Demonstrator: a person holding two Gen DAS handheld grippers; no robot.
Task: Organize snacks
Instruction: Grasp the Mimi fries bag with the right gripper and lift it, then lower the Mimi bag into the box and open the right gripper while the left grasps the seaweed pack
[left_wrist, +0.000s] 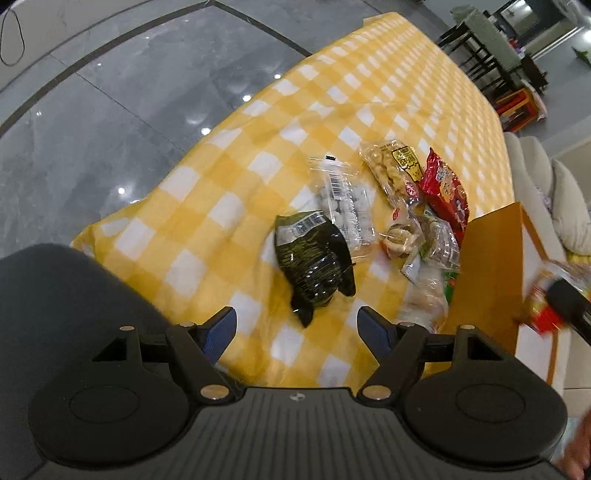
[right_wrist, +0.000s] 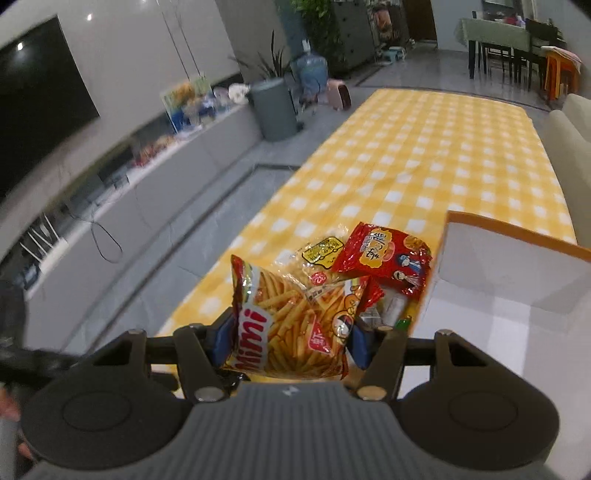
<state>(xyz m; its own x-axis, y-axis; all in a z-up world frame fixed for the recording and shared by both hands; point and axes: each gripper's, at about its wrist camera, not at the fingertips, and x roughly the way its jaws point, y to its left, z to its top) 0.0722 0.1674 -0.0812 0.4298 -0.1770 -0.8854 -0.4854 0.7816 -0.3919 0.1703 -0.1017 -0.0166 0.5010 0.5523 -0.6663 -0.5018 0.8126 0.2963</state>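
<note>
My right gripper (right_wrist: 291, 334) is shut on a Mimi fries snack bag (right_wrist: 291, 325) and holds it above the near edge of an orange-rimmed white box (right_wrist: 509, 273). My left gripper (left_wrist: 297, 326) is open and empty, just short of a black snack bag (left_wrist: 314, 258) on the yellow checked cloth (left_wrist: 221, 206). Beyond it lie a clear bag of white candies (left_wrist: 343, 199), a clear bag of puffs (left_wrist: 395, 170), a red bag (left_wrist: 447, 188) and small clear packets (left_wrist: 417, 240). The red bag (right_wrist: 384, 254) and the puffs bag (right_wrist: 317, 254) also show in the right wrist view. The right gripper with its bag shows blurred in the left wrist view (left_wrist: 554, 306).
The box's orange wall (left_wrist: 487, 273) stands right of the snack pile. The cloth's left edge drops to a grey tiled floor (left_wrist: 110, 122). A cream sofa (left_wrist: 543, 177) is at the right. A TV unit (right_wrist: 129, 199) and a grey bin (right_wrist: 273, 110) stand beyond the floor.
</note>
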